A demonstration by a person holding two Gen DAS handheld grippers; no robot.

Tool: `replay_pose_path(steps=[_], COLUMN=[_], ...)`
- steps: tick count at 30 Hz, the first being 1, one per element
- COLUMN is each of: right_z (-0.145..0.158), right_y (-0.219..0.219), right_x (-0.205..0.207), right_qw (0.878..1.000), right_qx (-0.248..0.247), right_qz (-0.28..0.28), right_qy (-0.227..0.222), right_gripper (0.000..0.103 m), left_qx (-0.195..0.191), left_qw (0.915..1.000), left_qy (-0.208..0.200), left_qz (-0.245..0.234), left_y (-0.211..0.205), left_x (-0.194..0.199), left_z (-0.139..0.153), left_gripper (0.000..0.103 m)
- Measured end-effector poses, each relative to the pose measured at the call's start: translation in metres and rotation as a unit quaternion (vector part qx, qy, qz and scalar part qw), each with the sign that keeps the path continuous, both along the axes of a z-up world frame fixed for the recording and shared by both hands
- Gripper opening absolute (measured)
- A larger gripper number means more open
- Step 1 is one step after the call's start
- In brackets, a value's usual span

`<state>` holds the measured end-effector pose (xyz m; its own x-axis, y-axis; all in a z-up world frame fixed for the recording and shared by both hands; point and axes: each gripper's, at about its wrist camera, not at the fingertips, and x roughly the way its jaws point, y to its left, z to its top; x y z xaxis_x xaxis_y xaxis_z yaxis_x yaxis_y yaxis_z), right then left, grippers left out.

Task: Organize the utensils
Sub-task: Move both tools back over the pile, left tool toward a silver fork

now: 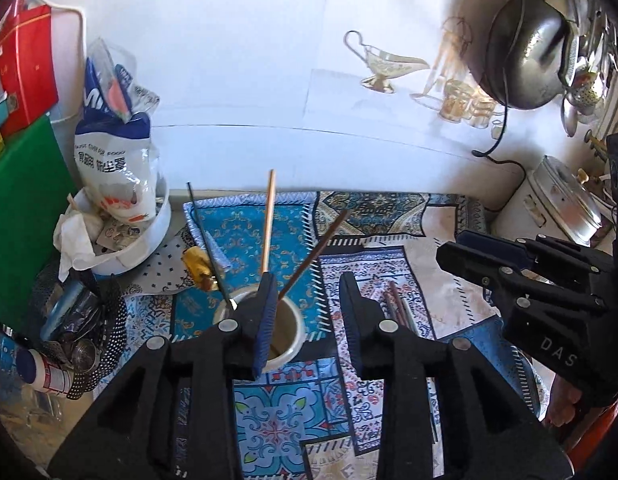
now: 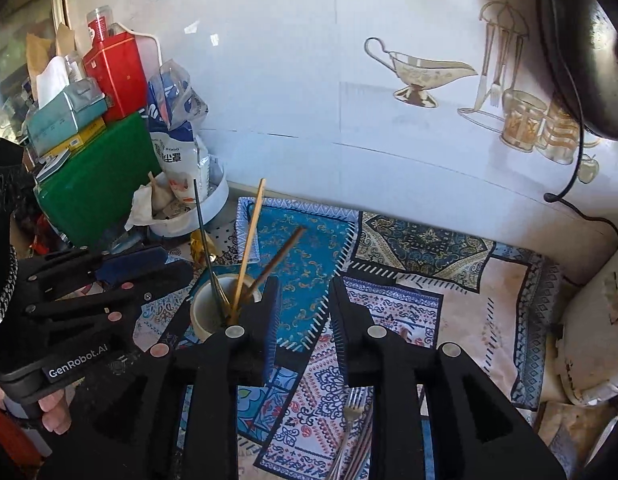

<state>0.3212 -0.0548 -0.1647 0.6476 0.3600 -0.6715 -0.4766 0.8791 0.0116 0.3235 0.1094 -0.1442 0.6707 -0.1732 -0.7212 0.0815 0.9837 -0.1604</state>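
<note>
While both spread and empty, left fingers [image 1: 307, 300] and right fingers [image 2: 303, 304] beside cup [image 2: 205, 312].

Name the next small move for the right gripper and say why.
Probably lower the right gripper onto the fork lying on the patterned cloth. Its jaws are open and empty, the fork sits just beneath them, and the cup already holds three upright sticks, so loose utensils likely go there next.

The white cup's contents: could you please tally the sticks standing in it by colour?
In the white cup:
Black stick: 1
Light wooden chopstick: 1
Dark brown chopstick: 1
Total: 3
</note>
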Motion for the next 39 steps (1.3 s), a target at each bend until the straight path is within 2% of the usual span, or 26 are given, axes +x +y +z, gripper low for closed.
replay_pose_path(steps=[4, 9, 19, 26, 31, 37, 39], right_z=[-0.002, -0.017, -0.085, -0.145, -0.175, -0.196, -0.196], right_y=[-0.025, -0.058, -0.111, -0.120, -0.116, -0.110, -0.110], right_x=[-0.001, 0.004, 0.021, 0.030, 0.037, 0.049, 0.050], right_qw=[1.000, 0.999, 0.989, 0.976, 0.969, 0.965, 0.967], right_qx=[-0.003, -0.011, -0.034, -0.053, -0.062, -0.075, -0.076], right_qz=[-0.019, -0.048, -0.094, -0.089, -0.075, -0.066, -0.063], right_qy=[0.001, 0.022, 0.113, 0.190, 0.226, 0.242, 0.234], right_gripper=[0.025, 0.025, 0.025, 0.025, 0.025, 0.025, 0.025], left_qx=[0.001, -0.007, 0.006, 0.013, 0.012, 0.012, 0.012], left_qw=[0.9999, 0.9994, 0.9948, 0.9876, 0.9821, 0.9756, 0.9738], left_qy=[0.001, 0.023, 0.089, 0.147, 0.181, 0.214, 0.221], left_qz=[-0.011, -0.025, -0.049, -0.055, -0.049, -0.047, -0.051], left_y=[-0.021, -0.048, -0.089, -0.100, -0.101, -0.106, -0.110], left_x=[0.000, 0.005, 0.017, 0.019, 0.019, 0.018, 0.017], left_z=[-0.003, -0.018, -0.069, -0.115, -0.145, -0.170, -0.176], left_gripper=[0.039, 0.040, 0.040, 0.040, 0.040, 0.040, 0.040])
